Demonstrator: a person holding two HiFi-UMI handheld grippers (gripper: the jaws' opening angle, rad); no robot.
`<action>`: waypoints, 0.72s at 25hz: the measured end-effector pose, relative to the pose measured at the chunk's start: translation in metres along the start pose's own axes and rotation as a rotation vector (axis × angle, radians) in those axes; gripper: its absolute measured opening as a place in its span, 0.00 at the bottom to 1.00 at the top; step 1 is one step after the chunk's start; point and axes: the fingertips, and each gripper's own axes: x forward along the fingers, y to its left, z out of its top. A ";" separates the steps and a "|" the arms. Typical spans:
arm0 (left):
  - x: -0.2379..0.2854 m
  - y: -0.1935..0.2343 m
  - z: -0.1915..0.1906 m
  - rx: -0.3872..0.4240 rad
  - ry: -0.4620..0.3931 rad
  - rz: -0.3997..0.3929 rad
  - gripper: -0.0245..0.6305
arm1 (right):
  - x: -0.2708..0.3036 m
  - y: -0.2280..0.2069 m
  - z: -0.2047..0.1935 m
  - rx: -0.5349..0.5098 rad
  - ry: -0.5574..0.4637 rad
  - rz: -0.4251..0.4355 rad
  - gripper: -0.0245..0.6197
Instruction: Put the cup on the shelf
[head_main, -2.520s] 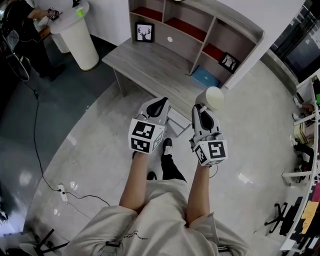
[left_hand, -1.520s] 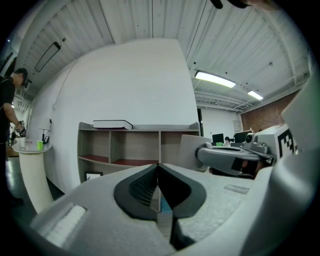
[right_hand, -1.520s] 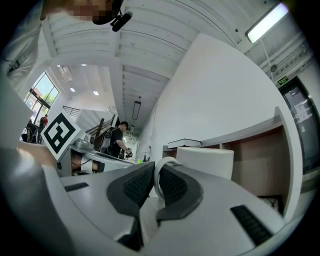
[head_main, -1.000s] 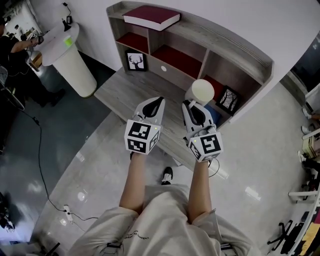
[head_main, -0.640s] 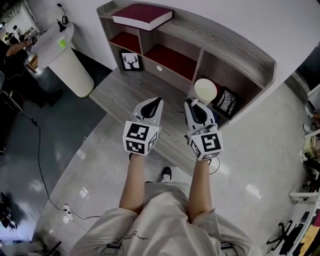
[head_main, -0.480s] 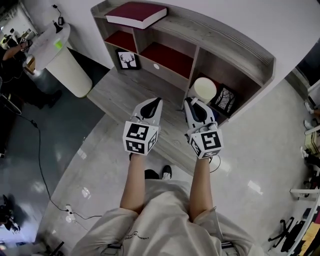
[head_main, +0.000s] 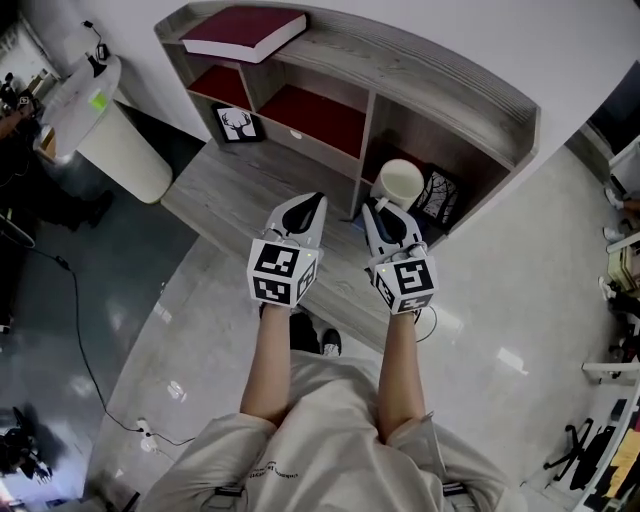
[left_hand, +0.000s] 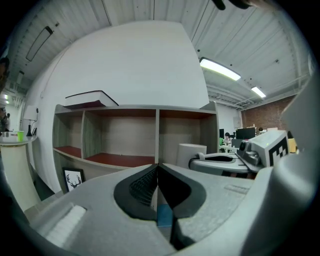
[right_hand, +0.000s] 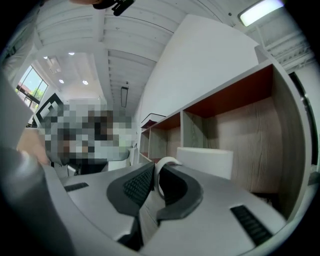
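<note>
Status: cup (head_main: 400, 182) held at shelf (head_main: 440, 75) mouth.
Finding: right claw (right_hand: 154, 172) clamped on cup handle, cup at its 12 o'clock before the lower right bay; left claw (left_hand: 157, 167) together, empty, above bench (head_main: 240, 185).

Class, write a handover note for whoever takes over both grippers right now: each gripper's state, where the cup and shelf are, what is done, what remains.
Left gripper: shut, empty, hovering above the desk.
Right gripper: shut on the handle of the white cup, which is held upright at the mouth of the right compartment of the shelf, beside a framed picture.
Done: cup picked up and brought to the shelf.
Left: set it down inside the compartment, probably clear of the picture, then open the gripper and withdraw.
</note>
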 end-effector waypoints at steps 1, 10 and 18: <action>0.004 -0.001 0.002 0.002 -0.002 -0.007 0.05 | 0.002 -0.003 -0.004 0.006 0.008 -0.003 0.10; 0.047 -0.019 -0.003 -0.012 0.011 -0.106 0.05 | 0.028 -0.032 -0.030 0.059 0.053 -0.055 0.10; 0.066 0.000 -0.013 -0.012 0.046 -0.145 0.05 | 0.054 -0.052 -0.046 0.121 0.070 -0.114 0.10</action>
